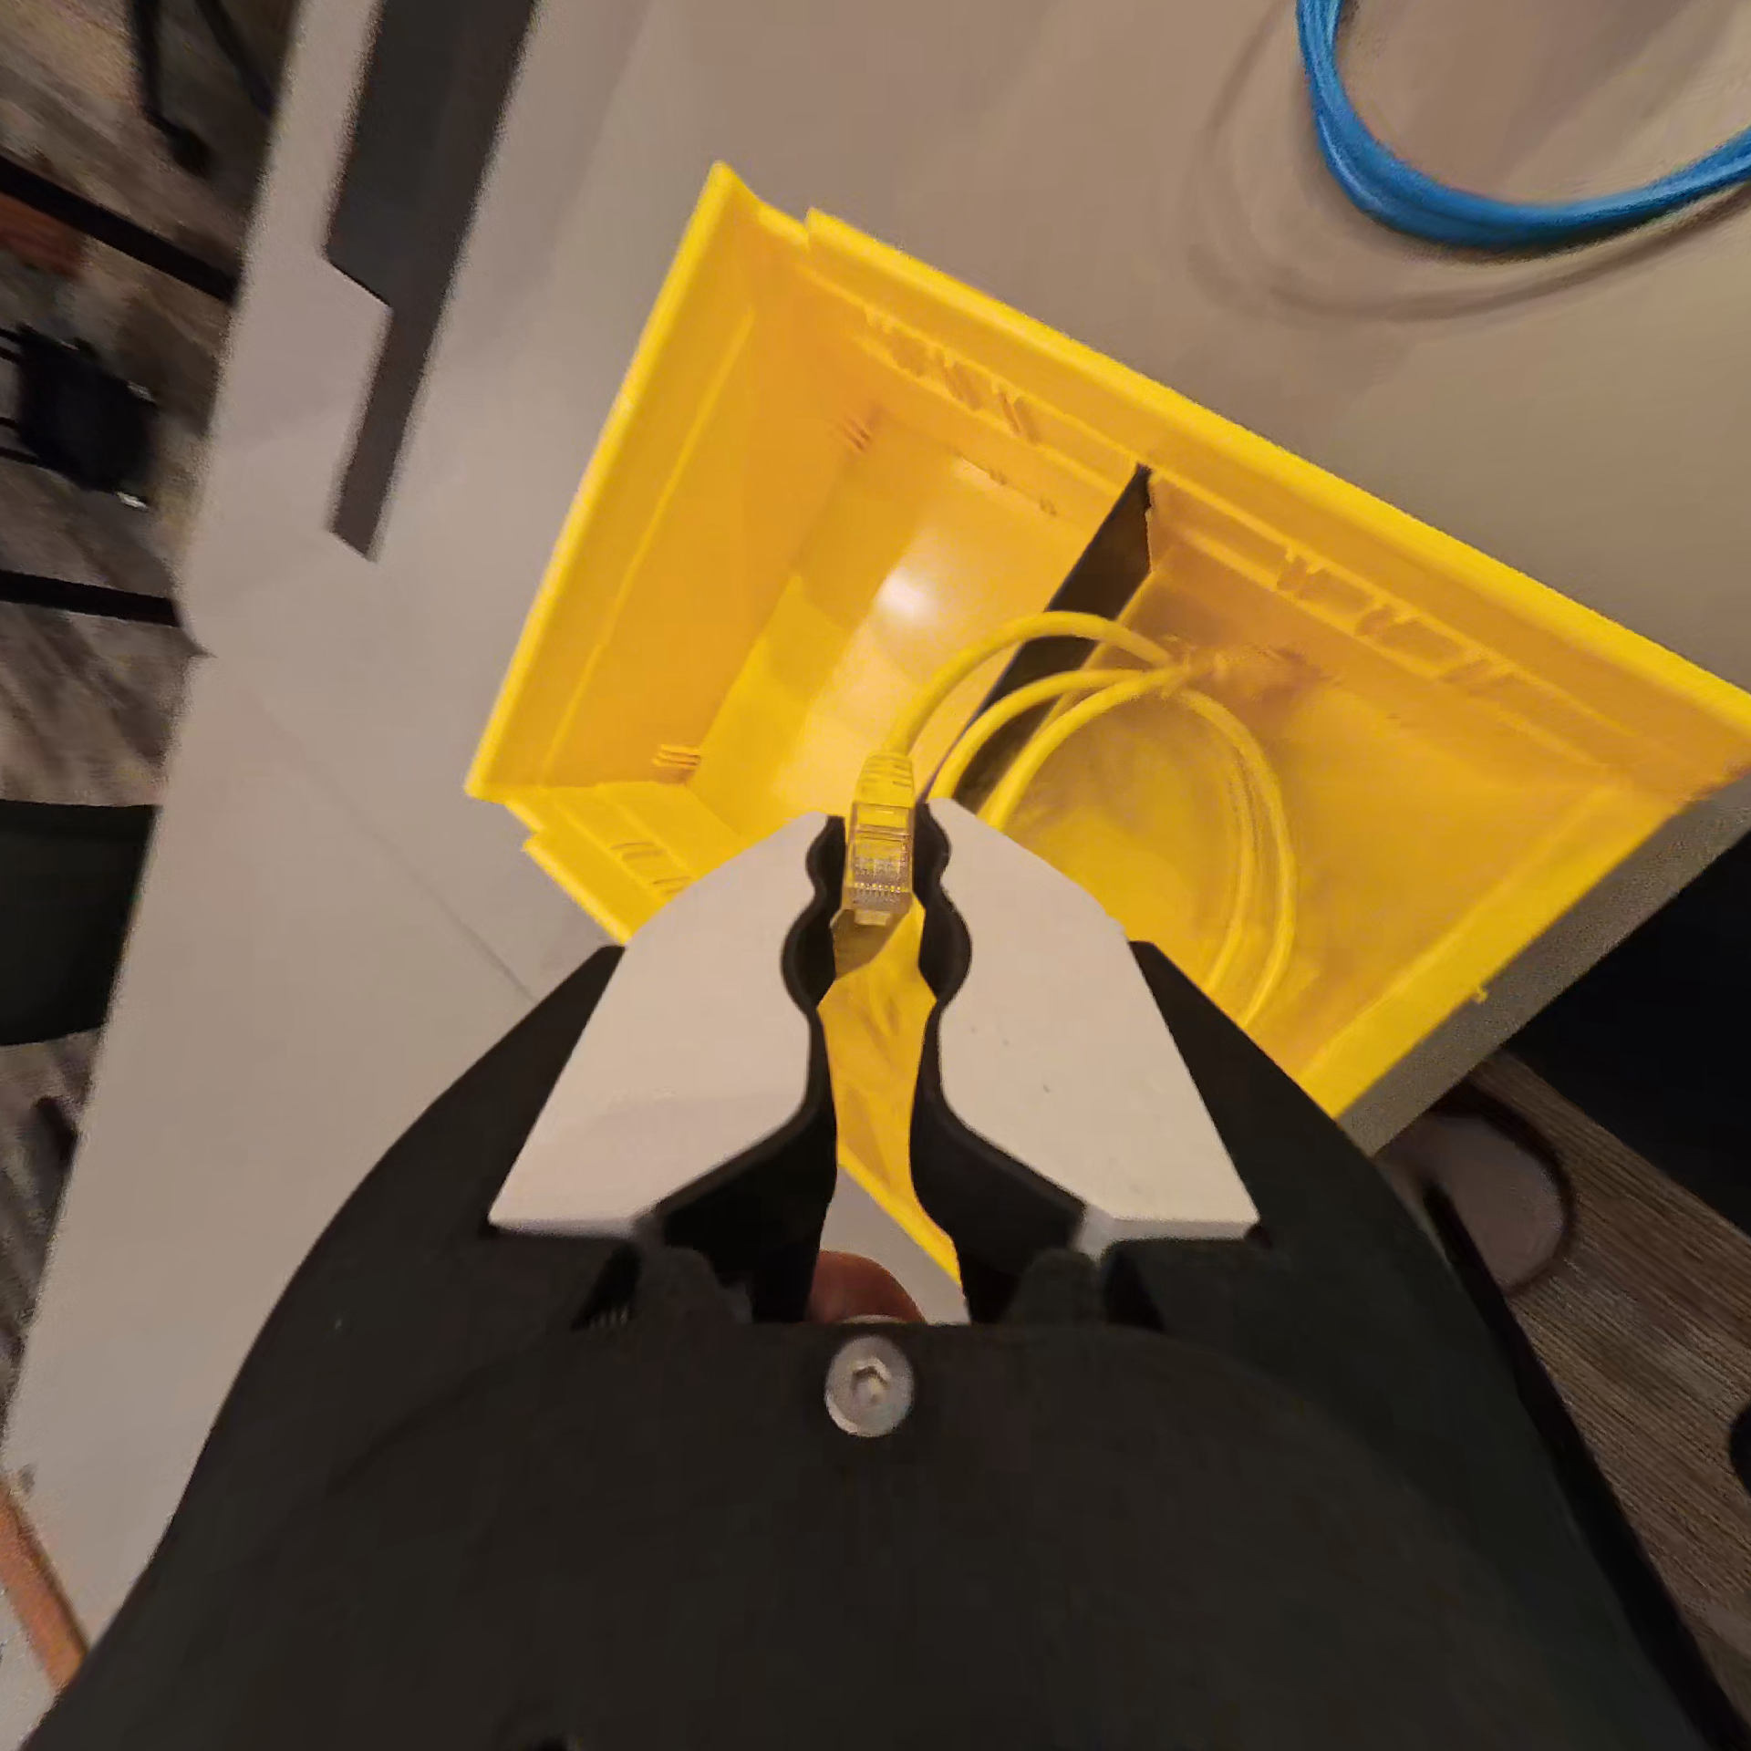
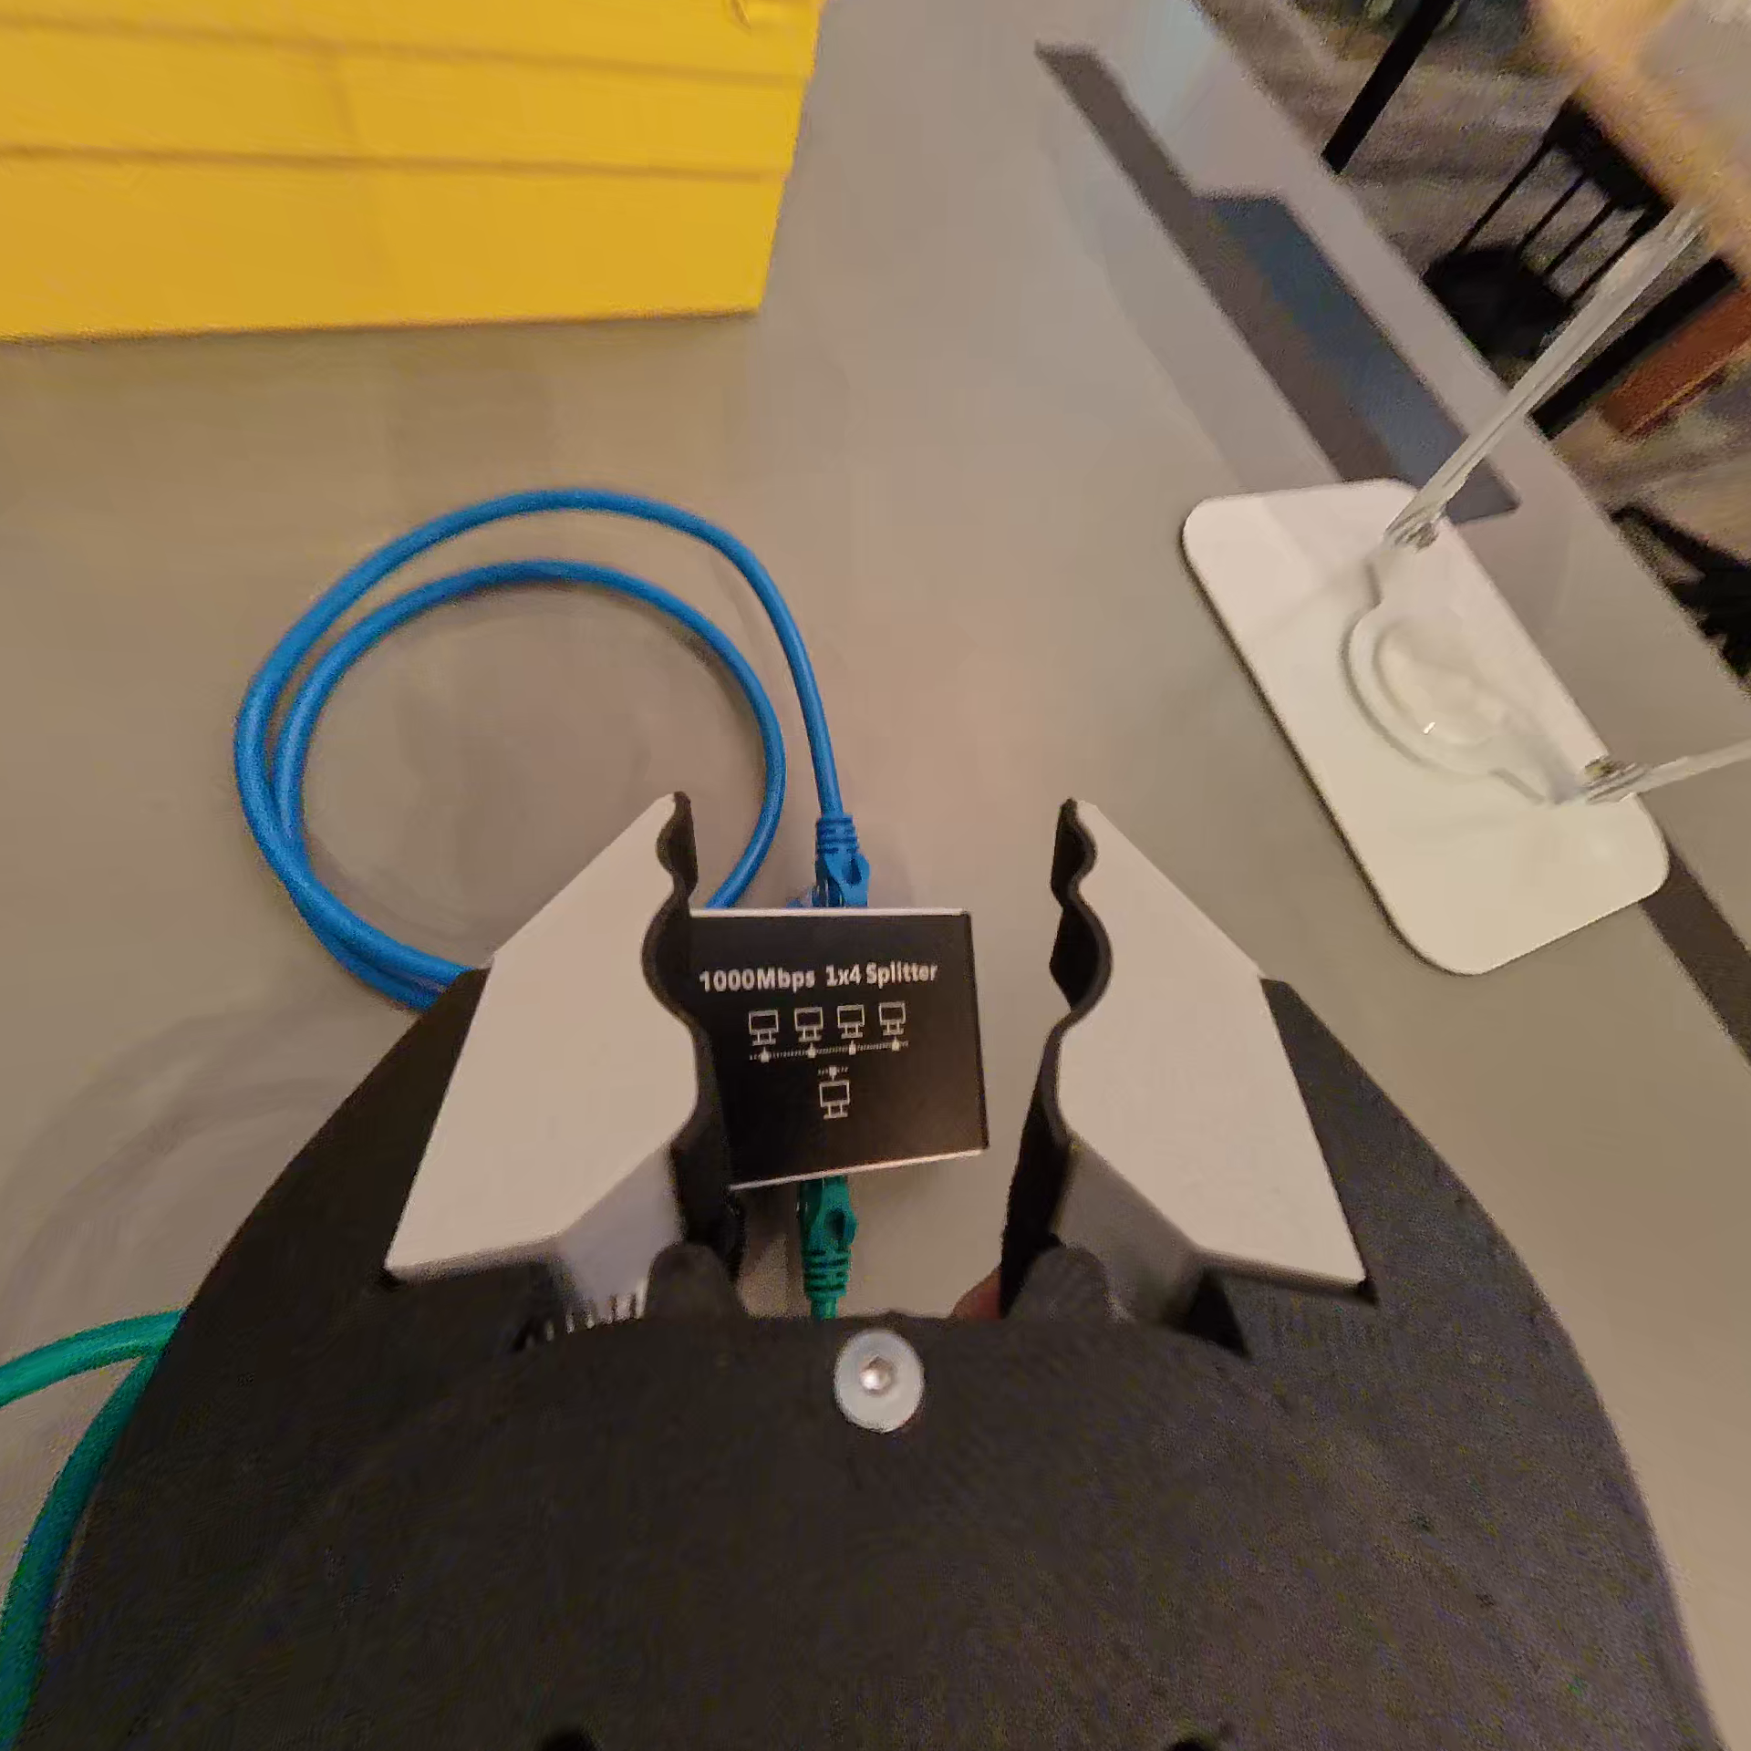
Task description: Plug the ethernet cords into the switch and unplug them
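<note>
You're clenching the left gripper [image 1: 881, 857] on the yellow cord's plug [image 1: 879, 853] over the yellow bin [image 1: 663, 531]; the right gripper [image 2: 872, 957], jaws released, is straddling the switch [image 2: 839, 1042]. Next: carrying it to a free port at twelve o'clock.

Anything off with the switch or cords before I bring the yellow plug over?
Nothing stands out. The switch sits flat with the blue cord and green cord plugged in; the left gripper holds the yellow plug cleanly.

Grey table [image 2: 947, 474] (black chair [image 2: 1563, 189] behind), wood-grain floor [image 1: 1630, 1279].

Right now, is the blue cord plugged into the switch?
Plugged in: the blue cord's connector sits in the far edge of the black switch.
</note>
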`<move>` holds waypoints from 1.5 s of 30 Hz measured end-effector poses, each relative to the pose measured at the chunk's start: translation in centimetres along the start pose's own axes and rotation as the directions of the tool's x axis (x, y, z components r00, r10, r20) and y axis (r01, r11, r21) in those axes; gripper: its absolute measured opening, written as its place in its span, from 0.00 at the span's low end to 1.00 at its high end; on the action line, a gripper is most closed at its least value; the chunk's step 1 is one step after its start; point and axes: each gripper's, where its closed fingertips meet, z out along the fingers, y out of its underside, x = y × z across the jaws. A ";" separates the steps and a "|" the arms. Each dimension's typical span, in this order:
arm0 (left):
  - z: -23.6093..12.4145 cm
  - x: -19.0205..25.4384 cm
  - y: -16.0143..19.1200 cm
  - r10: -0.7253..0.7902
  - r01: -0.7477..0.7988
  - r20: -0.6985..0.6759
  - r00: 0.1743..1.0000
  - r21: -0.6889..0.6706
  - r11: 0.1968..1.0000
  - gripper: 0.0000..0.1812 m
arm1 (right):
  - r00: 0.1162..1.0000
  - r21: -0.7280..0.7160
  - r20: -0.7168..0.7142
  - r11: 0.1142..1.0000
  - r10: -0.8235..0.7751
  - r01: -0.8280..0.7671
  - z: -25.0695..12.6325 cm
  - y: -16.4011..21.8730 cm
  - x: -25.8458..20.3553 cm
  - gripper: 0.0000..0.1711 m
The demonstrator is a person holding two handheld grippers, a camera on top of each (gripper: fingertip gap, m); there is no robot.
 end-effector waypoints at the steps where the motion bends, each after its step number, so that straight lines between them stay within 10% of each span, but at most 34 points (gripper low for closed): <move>1: -1.1 -0.3 -0.5 0.004 -0.004 0.025 1.000 0.024 1.000 0.07 | 1.000 0.026 -0.004 1.000 -0.006 0.006 -0.3 -0.7 0.0 0.42; 10: -8.6 -2.3 -7.6 0.031 -0.124 0.289 0.957 0.311 0.942 0.07 | 0.998 0.215 -0.011 0.975 -0.055 0.056 -2.8 -7.0 -1.9 0.38; 20: -9.4 4.6 -19.5 0.139 -0.273 0.260 0.956 0.601 0.751 0.07 | 0.985 0.382 0.175 0.921 0.010 -0.077 -3.7 -12.0 -6.5 0.49; 25: -7.8 6.4 -21.7 0.136 -0.252 0.223 0.965 0.651 0.716 0.07 | 0.946 0.427 0.314 0.878 0.079 -0.215 -4.3 -12.6 -7.4 0.08; 28: -7.2 6.4 -21.8 0.114 -0.211 0.185 0.976 0.671 0.711 0.07 | 0.949 0.445 0.303 0.868 0.088 -0.222 -4.8 -12.5 -6.6 0.02; 45: -3.5 6.3 -20.6 0.063 -0.061 0.022 0.998 0.689 0.722 0.17 | 0.965 0.393 -0.227 0.894 -0.132 0.215 -6.3 -12.4 -2.2 0.02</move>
